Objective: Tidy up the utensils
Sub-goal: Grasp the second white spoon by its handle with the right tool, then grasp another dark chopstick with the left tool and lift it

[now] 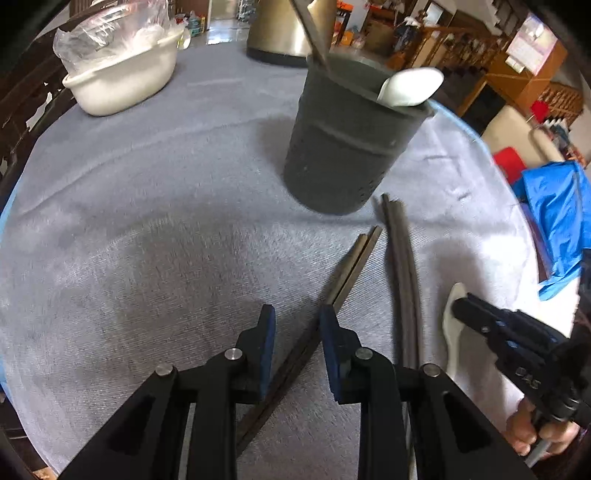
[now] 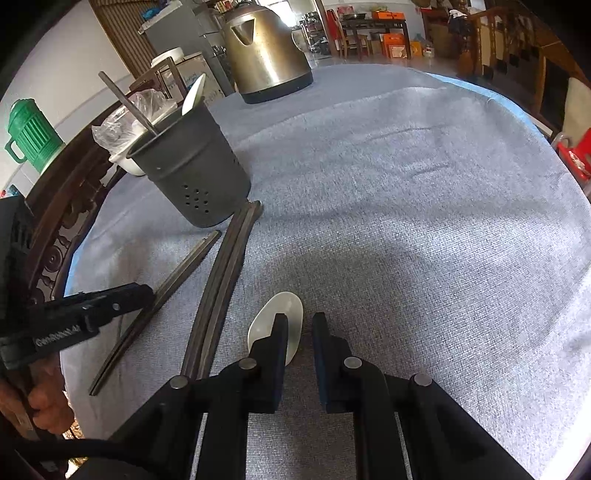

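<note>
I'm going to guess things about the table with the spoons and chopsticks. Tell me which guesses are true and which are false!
1. A white spoon sticks out of the grey holder. True.
2. The kettle is lying on its side. False: it stands upright.
3. Two pairs of chopsticks lie on the cloth. True.
4. The right gripper is squeezing the spoon on the cloth. False: it is open, nothing held.
5. The left gripper is open. True.

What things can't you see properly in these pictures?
- Spoon handle: right wrist view, hidden under the right hand-held gripper.
- Chopsticks near ends: left wrist view, covered by the left hand-held gripper.
- Inside the holder: both views, wall hides it.
- Kettle: left view, cut off on top.
</note>
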Demonstrator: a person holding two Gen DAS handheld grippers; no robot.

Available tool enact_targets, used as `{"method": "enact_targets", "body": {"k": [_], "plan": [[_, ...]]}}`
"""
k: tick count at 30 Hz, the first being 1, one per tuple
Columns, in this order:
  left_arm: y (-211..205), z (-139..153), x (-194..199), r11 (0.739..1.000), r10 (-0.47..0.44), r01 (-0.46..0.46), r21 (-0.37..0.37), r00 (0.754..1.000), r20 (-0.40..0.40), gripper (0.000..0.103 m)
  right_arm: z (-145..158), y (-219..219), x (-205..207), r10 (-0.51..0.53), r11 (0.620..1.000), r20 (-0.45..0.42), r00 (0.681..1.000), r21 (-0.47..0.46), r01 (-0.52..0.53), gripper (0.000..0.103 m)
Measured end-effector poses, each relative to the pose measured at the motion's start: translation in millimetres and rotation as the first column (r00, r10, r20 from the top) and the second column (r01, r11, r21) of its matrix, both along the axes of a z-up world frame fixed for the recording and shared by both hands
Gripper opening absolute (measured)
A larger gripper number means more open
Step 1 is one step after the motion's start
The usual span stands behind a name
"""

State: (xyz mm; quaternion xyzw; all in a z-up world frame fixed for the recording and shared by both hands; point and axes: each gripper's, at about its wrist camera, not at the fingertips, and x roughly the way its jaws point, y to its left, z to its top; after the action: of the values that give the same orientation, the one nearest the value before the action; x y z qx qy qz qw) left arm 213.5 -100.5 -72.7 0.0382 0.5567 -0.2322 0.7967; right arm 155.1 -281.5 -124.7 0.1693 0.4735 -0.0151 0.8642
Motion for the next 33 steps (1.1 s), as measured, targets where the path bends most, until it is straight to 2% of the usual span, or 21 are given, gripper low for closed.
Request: {"method": "enact_targets", "body": {"k": [3, 6, 14, 18, 20, 22, 23, 25, 27, 32, 33], "plan": [[-6, 0, 4, 0.999, 0.028, -0.028, -0.022, 1.0, -0.012, 0.028, 0, 0, 0, 0.002, 1.0, 0.002, 1.0, 0.003, -0.002, 0.015], [12, 0, 18, 0.999, 0.037, -0.037, -0.024, 0.999, -0.009, 0.028, -1, -1, 0, 0.001, 1.0, 0.005, 1.0, 0.008, -0.001, 0.015], [-13, 2, 25, 0.997, -0.024, 0.019, 0.078, 0.998, 0.063, 0.028, -1, -1, 1, 0.004, 1.0, 0.007, 1.0, 0.01, -0.004, 0.015], [-26, 4, 23, 0.984, -0.1, 0.085, 0.155, 0.991, 0.087, 0.026, 2, 0, 11, 0.027, 1.0, -0.039, 0.999, -0.008, -0.027, 0.015], [-36, 5, 25, 0.983, -0.122, 0.11, 0.147, 0.99, 0.075, 0.026, 4, 4, 19, 0.057, 0.998, -0.063, 0.996, -0.025, -0.059, 0.018], [-40, 1, 21, 0.981, -0.155, 0.146, 0.128, 0.986, 0.061, 0.023, 4, 6, 23, 0.067, 0.998, -0.067, 0.996, -0.01, -0.068, 0.019], [-43, -10, 17, 0.979, -0.168, 0.159, 0.13, 0.984, 0.062, 0.021, 4, 6, 24, 0.071, 0.997, -0.063, 0.995, -0.003, -0.071, 0.019], [-46, -13, 14, 0.973, -0.192, 0.181, 0.141, 0.978, 0.076, 0.016, 3, 8, 26, 0.076, 0.997, -0.054, 0.996, 0.0, -0.076, 0.018], [-48, -13, 15, 0.971, -0.206, 0.194, 0.139, 0.975, 0.08, 0.014, 3, 11, 26, 0.092, 0.996, -0.051, 0.994, -0.006, -0.093, 0.006], [-47, -10, 14, 0.973, -0.211, 0.201, 0.112, 0.974, 0.085, 0.01, 4, 11, 26, 0.081, 0.997, -0.039, 0.996, 0.012, -0.08, 0.004], [-38, -6, 16, 0.975, -0.206, 0.198, 0.097, 0.974, 0.09, 0.002, 6, 9, 25, 0.073, 0.997, -0.028, 0.997, 0.028, -0.072, 0.004]]}}
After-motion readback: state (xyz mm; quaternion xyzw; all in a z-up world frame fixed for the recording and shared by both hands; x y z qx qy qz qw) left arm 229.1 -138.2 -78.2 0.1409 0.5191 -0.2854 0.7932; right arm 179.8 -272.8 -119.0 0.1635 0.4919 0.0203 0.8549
